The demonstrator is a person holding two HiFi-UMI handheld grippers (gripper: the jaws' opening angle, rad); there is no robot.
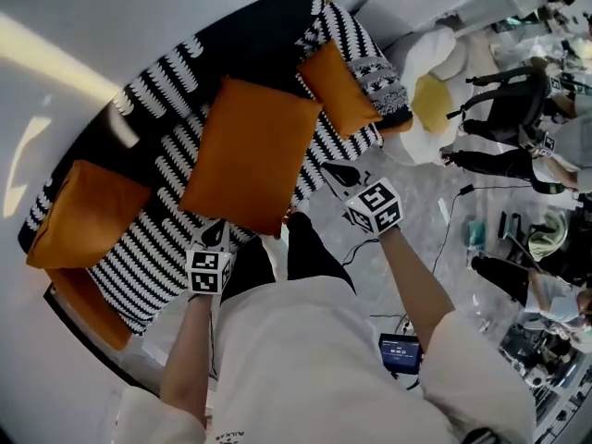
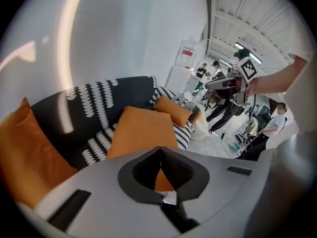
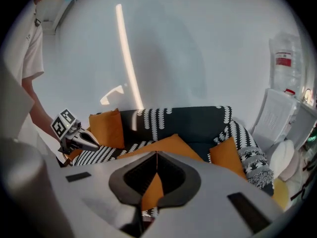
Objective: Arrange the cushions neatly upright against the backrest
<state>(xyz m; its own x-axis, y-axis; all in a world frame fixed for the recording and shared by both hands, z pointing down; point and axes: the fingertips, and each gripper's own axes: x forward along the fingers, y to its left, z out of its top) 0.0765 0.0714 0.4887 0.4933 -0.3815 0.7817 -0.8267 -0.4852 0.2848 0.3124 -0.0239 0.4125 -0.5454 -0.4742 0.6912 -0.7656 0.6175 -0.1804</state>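
A black sofa (image 1: 240, 35) with white dashes holds three orange cushions. The large middle cushion (image 1: 250, 151) (image 2: 141, 130) (image 3: 171, 144) lies flat on the seat, tilted toward the front edge. The left cushion (image 1: 83, 211) (image 2: 22, 152) (image 3: 106, 128) leans at the left arm, and the smaller right cushion (image 1: 338, 86) (image 2: 171, 110) (image 3: 227, 157) leans at the right arm. My left gripper (image 1: 220, 229) (image 2: 159, 150) (image 3: 96, 144) hovers by the middle cushion's front left corner, shut and empty. Just off that cushion's front right corner, my right gripper (image 1: 330, 170) (image 3: 156, 155) (image 2: 218, 83) is also shut and empty.
A grey patterned cushion (image 1: 379, 77) rests on the sofa's right arm. A white round stool (image 1: 430, 91) with a yellow pad stands to its right. People (image 1: 509, 109) and gear crowd the right side. Cables (image 1: 453, 220) run across the floor. Something orange (image 1: 88, 308) lies below the sofa's left front.
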